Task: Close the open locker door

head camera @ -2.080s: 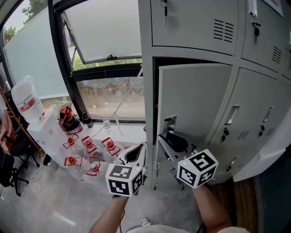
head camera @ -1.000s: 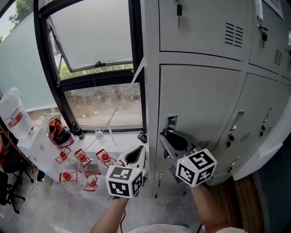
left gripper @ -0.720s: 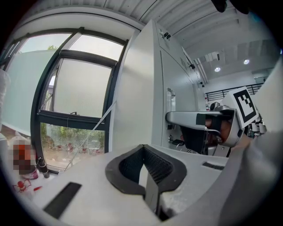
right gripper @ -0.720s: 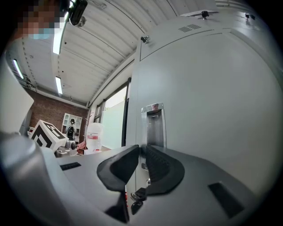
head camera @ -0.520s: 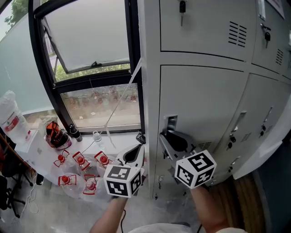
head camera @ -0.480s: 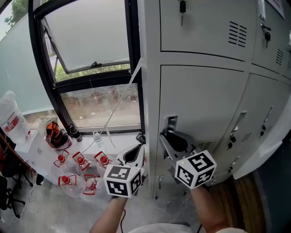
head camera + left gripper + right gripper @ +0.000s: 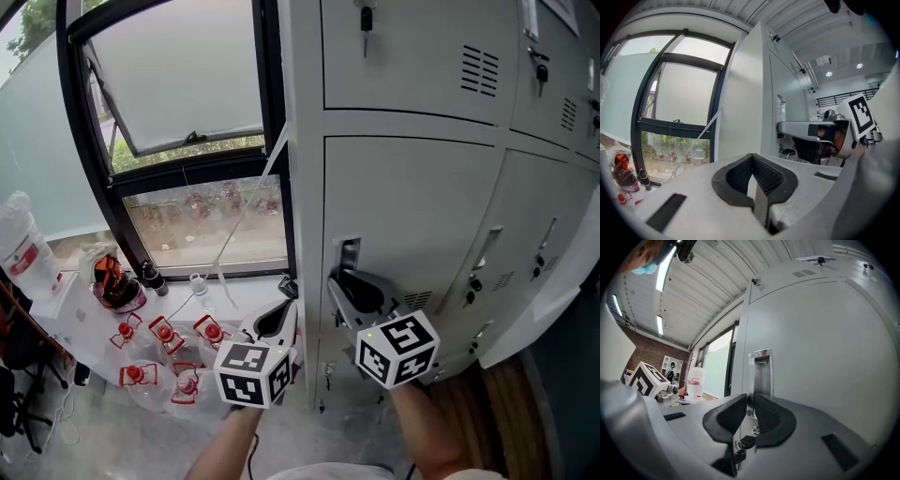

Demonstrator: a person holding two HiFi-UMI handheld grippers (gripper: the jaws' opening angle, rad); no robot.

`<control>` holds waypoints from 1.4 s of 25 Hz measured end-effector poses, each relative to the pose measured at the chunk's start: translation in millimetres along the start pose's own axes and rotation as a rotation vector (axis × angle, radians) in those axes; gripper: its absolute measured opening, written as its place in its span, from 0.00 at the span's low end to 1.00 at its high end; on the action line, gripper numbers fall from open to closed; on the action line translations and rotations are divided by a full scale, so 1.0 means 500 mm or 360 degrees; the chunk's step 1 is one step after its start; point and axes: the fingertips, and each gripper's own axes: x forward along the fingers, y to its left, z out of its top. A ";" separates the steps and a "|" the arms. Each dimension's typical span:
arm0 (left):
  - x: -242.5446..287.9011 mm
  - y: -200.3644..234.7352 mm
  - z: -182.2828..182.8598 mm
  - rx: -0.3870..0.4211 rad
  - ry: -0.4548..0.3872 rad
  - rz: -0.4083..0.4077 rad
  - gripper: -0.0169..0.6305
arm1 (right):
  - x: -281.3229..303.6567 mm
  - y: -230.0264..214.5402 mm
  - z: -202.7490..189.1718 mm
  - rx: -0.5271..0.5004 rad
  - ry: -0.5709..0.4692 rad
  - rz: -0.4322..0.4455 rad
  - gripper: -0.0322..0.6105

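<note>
The grey locker door (image 7: 412, 206) lies flush with its frame in the head view. Its chrome handle recess (image 7: 347, 255) sits at the door's left edge. My right gripper (image 7: 349, 286) is right at the bottom of that recess, jaws nearly together. In the right gripper view the handle (image 7: 761, 376) runs down into the narrow gap of the right gripper (image 7: 751, 404), and a key (image 7: 743, 444) hangs just below. My left gripper (image 7: 277, 319) hovers left of the lockers, shut and empty, as the left gripper (image 7: 752, 161) pads meet in its own view.
Neighbouring locker doors (image 7: 534, 244) stand to the right and an upper locker with a key (image 7: 364, 19) above. A black-framed window (image 7: 178, 84) is at the left. Several red-capped bottles (image 7: 164, 347) and a large water jug (image 7: 21, 248) stand on the floor.
The door stood ajar at first and has swung flush with its frame. Over the last second both grippers have stayed almost still; only the view shifted slightly.
</note>
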 end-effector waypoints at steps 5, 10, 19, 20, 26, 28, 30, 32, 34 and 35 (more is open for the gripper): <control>-0.007 -0.014 0.007 0.0001 -0.0007 -0.0001 0.04 | -0.017 -0.005 0.002 0.0003 0.0006 -0.0009 0.13; -0.015 -0.036 0.007 0.0003 -0.0007 0.0000 0.04 | -0.045 -0.005 0.007 0.0001 -0.0001 -0.0006 0.13; -0.029 -0.110 0.009 -0.0009 -0.0002 -0.0003 0.04 | -0.122 -0.021 0.005 0.0010 0.0040 -0.0022 0.13; -0.031 -0.118 0.010 -0.0014 -0.0003 -0.0003 0.04 | -0.131 -0.022 0.005 0.0009 0.0044 -0.0024 0.12; -0.037 -0.179 0.012 -0.0034 -0.0005 -0.0012 0.04 | -0.193 -0.036 0.002 0.0001 0.0087 -0.0035 0.11; -0.039 -0.200 0.012 -0.0034 -0.0001 -0.0016 0.04 | -0.212 -0.042 0.001 0.0004 0.0098 -0.0037 0.10; -0.041 -0.217 0.012 -0.0036 -0.0001 -0.0012 0.04 | -0.229 -0.046 -0.001 0.0006 0.0108 -0.0032 0.10; -0.043 -0.235 0.013 -0.0038 -0.0005 -0.0005 0.04 | -0.247 -0.048 -0.003 0.0004 0.0119 -0.0024 0.09; -0.044 -0.253 0.015 -0.0040 -0.0011 -0.0002 0.04 | -0.265 -0.051 -0.006 0.0006 0.0129 -0.0017 0.09; -0.044 -0.263 0.016 -0.0041 -0.0012 -0.0001 0.04 | -0.274 -0.053 -0.008 0.0008 0.0134 -0.0013 0.09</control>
